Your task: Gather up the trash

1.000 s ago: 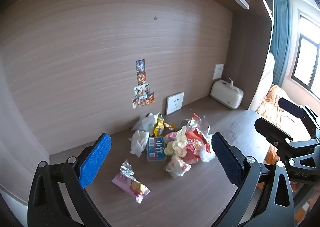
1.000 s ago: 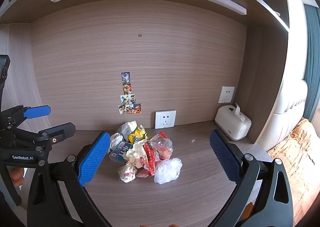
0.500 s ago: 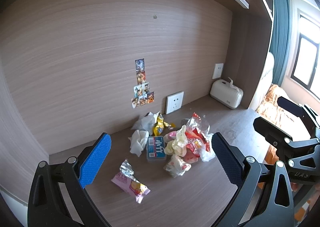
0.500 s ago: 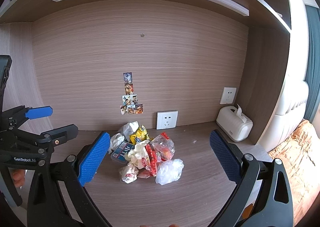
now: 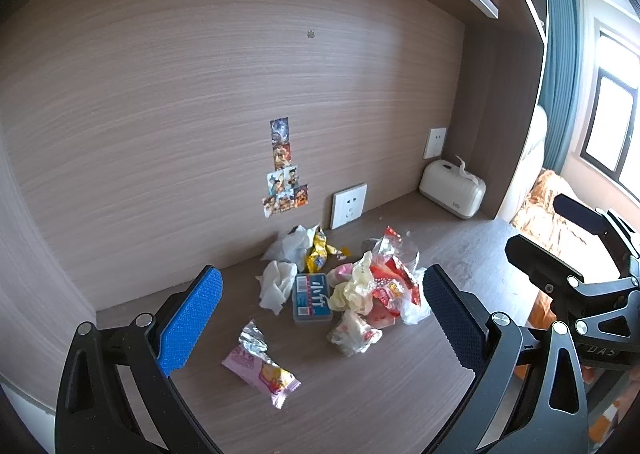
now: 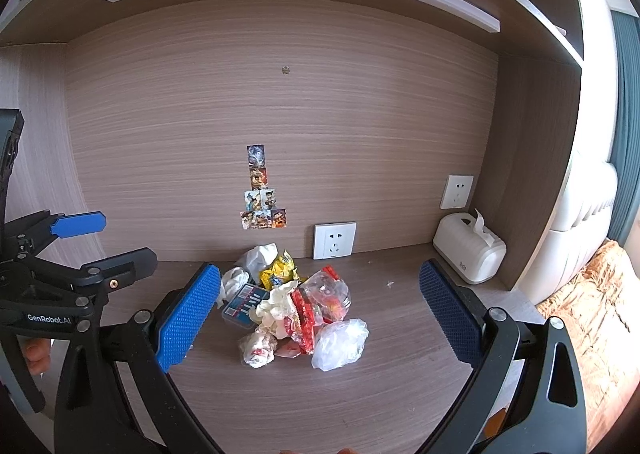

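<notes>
A trash pile (image 6: 292, 310) lies on the worktop (image 6: 400, 394) near its back edge, below a wall socket (image 6: 334, 240). A tissue box (image 6: 468, 254) sits in the back right corner. Left gripper (image 5: 320, 318) and right gripper (image 6: 316, 314) hover with jaws released, empty. Only the left view shows a pink wrapper (image 5: 262, 368) lying apart from the pile, nearer the front edge.

Left wrist view from left, right wrist frontal, sharing trash pile (image 5: 344, 294) (image 6: 292, 306)

Trash pile (image 6: 294, 304) left of tissue box (image 6: 468, 252)
</notes>
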The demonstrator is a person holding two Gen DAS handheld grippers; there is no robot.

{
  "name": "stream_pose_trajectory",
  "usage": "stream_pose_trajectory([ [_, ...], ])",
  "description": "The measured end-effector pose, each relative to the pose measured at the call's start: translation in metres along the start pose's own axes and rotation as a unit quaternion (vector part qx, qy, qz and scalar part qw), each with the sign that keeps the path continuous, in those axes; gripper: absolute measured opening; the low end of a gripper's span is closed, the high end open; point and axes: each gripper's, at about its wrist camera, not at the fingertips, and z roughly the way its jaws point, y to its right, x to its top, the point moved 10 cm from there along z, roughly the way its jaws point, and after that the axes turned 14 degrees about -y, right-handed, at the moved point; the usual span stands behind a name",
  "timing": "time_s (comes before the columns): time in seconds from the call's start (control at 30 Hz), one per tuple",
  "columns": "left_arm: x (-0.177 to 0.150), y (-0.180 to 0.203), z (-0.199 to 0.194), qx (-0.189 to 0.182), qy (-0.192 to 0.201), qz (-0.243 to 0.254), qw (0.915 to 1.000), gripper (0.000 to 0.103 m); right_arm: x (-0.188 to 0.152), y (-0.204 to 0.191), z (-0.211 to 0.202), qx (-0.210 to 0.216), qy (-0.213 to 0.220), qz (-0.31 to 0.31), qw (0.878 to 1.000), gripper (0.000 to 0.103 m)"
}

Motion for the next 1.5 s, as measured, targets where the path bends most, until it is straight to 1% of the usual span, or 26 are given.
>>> stream_pose_trajectory([
  [1.5, 0.0003, 0.0047, 0.0067, -0.001, -0.005, 0.004, 1.0000, 0.098, 0.0044, 0.0019, 0.0090, 0.001, -0.006, 0.001, 1.000, 0.099],
])
